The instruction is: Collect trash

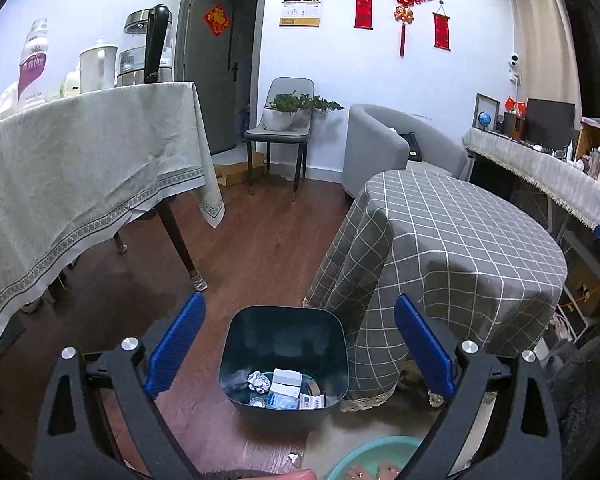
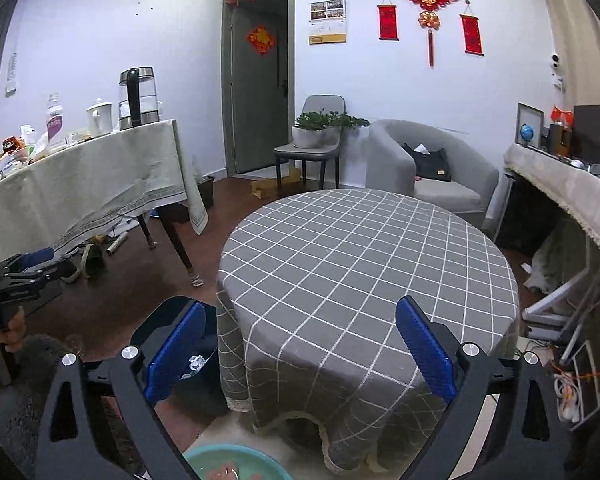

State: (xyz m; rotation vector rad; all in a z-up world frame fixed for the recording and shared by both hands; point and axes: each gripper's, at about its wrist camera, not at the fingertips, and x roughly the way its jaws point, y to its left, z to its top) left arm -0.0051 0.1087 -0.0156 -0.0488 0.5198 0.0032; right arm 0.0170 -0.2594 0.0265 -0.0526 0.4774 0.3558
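Note:
A dark blue-grey trash bin (image 1: 236, 344) stands on the wood floor beside the round table. It holds trash: a crumpled foil ball (image 1: 259, 382), small white boxes (image 1: 286, 380) and a can. My left gripper (image 1: 298, 312) is open and empty, hovering above the bin. My right gripper (image 2: 300, 316) is open and empty above the near edge of the round table (image 2: 360, 264), whose grey checked cloth is bare. The bin (image 2: 198, 364) shows partly behind the right gripper's left finger. The left gripper (image 2: 28, 272) shows at the left edge of the right wrist view.
A long table (image 1: 80, 168) with a pale cloth, kettle and bottles stands left. A teal basin (image 1: 364, 456) sits on the floor near me. A grey armchair (image 2: 432, 168), a chair with a plant (image 2: 320, 132) and a cluttered desk (image 2: 572, 184) line the back and right.

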